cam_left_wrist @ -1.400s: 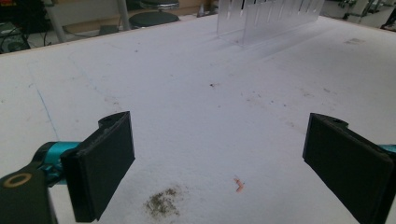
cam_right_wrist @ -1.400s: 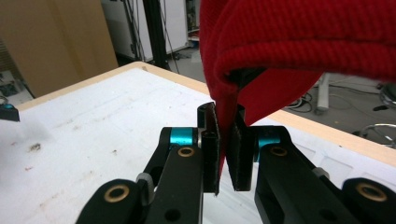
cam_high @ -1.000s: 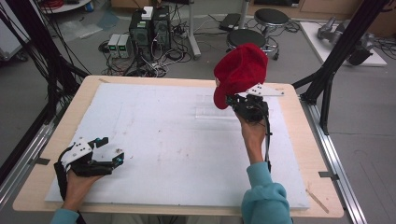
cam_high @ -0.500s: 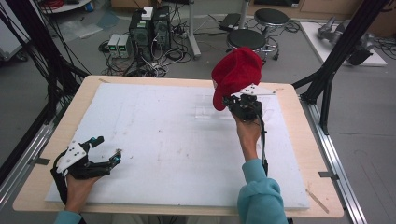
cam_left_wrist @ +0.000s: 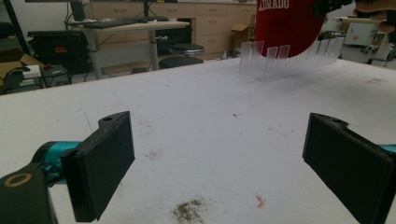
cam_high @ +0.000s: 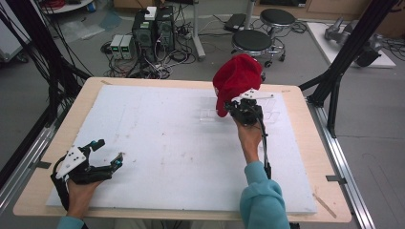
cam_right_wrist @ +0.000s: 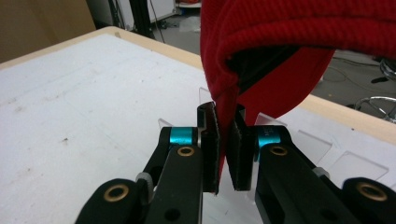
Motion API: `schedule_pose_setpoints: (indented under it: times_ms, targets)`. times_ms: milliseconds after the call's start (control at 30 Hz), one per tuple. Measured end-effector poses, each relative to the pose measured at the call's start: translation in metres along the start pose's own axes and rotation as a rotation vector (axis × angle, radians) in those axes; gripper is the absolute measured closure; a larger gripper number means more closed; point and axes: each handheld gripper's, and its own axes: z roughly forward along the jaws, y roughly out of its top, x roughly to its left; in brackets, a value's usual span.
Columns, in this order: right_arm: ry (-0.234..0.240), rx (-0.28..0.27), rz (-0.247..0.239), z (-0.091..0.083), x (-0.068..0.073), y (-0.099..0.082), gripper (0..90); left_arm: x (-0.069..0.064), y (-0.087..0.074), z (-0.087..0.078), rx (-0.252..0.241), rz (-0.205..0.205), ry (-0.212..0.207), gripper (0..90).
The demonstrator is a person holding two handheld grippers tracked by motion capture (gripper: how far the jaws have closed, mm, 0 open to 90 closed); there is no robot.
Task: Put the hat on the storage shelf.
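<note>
The right gripper point(cam_high: 237, 106) is clamped tight on the edge of a red cap point(cam_high: 236, 82), holding it up off the table point(cam_high: 157, 143) at the far right. In the right gripper view the two black pads point(cam_right_wrist: 210, 144) pinch a fold of the cap's point(cam_right_wrist: 299, 42) red fabric between them, with the rest of the cap bulging above and its dark inside showing. Right under the cap sits a clear plastic rack point(cam_high: 267, 112) with upright dividers (hard to make out from above). In the left gripper view the rack's point(cam_left_wrist: 285, 63) slots are plain and the lower edge of the cap point(cam_left_wrist: 287, 23) hangs right over them; whether they touch I cannot tell.

The left gripper point(cam_high: 106, 153) rests at the near left corner of the table, well apart from the cap, jaws spread wide with nothing between them. Its own view shows bare white tabletop point(cam_left_wrist: 210, 140) between the two pads point(cam_left_wrist: 100, 172), with a few dirt smudges. The person's right arm wears a teal sleeve point(cam_high: 262, 200).
</note>
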Motion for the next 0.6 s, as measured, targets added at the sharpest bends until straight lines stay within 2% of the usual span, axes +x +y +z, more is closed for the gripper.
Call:
schedule_pose_setpoints:
  times_ms: [100,200,433,600]
  targets:
    - [0.005,0.0,0.005,0.003,0.0,-0.005,85.2,-0.001,0.0,-0.002,-0.019,0.009,0.007,9.3]
    - [0.004,-0.015,0.002,0.002,0.001,-0.01,85.2,0.001,-0.001,-0.003,-0.041,-0.014,0.017,10.1]
    - [0.004,-0.008,0.0,0.0,0.002,-0.018,84.4,0.002,-0.001,-0.004,-0.048,-0.023,0.015,10.1]
    - [-0.015,-0.002,0.0,-0.001,0.002,-0.018,81.8,0.002,-0.002,-0.005,-0.055,-0.02,0.011,10.0]
